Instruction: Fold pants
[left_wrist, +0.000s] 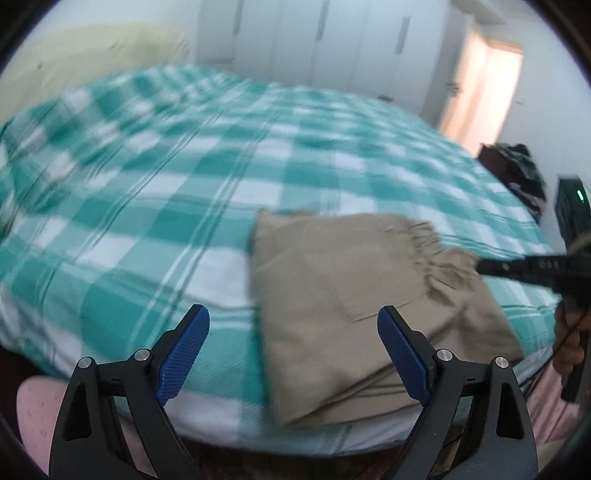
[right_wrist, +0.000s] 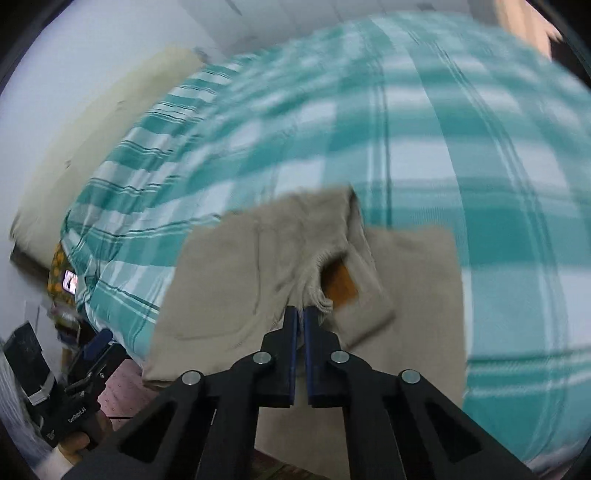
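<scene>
The beige cotton pants (left_wrist: 354, 280), folded into a compact stack of layers, lie on the bed covered with a teal-and-white checked sheet (left_wrist: 155, 192), near its front edge. Both views are motion-blurred.

Left claw (left_wrist: 293, 354): the blue-padded fingers (left_wrist: 184, 350) stand wide apart and hold nothing. The claw hovers above the front edge of the bed, with its right finger over the near part of the pants.

Right claw (right_wrist: 300, 314): the fingers are pressed together on the gathered elastic waistband (right_wrist: 317, 280) of the pants, which is raised off the layers beneath. An orange-brown label (right_wrist: 343, 286) shows inside the waistband opening.

In the left wrist view, the right claw enters from the right edge and meets the ruffled waistband. White wardrobe doors (left_wrist: 314, 37) stand behind the bed.
</scene>
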